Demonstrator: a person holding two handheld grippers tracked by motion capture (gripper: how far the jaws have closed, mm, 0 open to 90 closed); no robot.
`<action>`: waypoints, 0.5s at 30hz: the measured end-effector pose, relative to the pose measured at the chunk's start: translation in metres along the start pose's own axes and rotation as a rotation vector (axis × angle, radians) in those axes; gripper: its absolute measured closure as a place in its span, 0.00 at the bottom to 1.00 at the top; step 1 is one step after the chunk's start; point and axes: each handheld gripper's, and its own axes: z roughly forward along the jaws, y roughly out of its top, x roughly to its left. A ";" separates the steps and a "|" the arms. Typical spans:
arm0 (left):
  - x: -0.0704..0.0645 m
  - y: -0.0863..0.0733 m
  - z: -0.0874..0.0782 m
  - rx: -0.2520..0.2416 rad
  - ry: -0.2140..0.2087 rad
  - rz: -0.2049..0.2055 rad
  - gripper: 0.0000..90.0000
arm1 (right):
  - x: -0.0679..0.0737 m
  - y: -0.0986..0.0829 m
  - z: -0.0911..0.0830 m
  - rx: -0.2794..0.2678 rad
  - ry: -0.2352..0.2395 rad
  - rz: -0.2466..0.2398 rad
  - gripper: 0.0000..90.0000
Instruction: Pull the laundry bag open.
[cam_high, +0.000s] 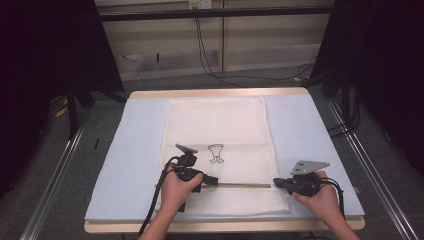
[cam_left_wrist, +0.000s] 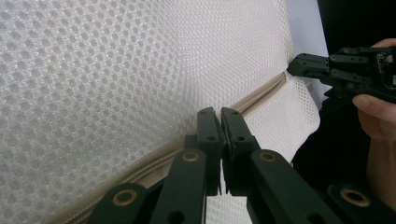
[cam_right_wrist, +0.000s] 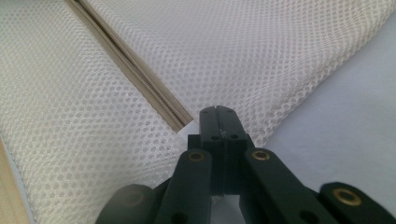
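The white mesh laundry bag (cam_high: 216, 150) lies flat on the bench, its beige zipper (cam_high: 242, 185) running between the jaws. The left gripper (cam_left_wrist: 218, 112) seems clamped on the zipper pull, the right gripper (cam_right_wrist: 218, 110) pinching the bag's corner. Next, likely, draw the pull along while the corner stays anchored. The high view adds the bag's black printed emblem (cam_high: 216, 153).

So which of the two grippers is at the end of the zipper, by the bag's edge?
The right gripper: it pinches the mesh bag at the zipper end by the bag's right edge. The left gripper is shut farther along the zipper, nearer the bag's middle.
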 end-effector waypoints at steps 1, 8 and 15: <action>0.000 0.000 0.000 -0.001 -0.007 -0.008 0.97 | 0.000 0.000 0.000 0.000 -0.001 -0.001 1.00; 0.005 -0.001 -0.005 -0.004 -0.004 -0.019 0.97 | -0.001 0.000 0.000 -0.003 0.003 0.001 1.00; 0.010 -0.002 -0.009 -0.007 0.005 -0.028 0.97 | -0.001 -0.001 0.000 -0.006 0.001 0.001 1.00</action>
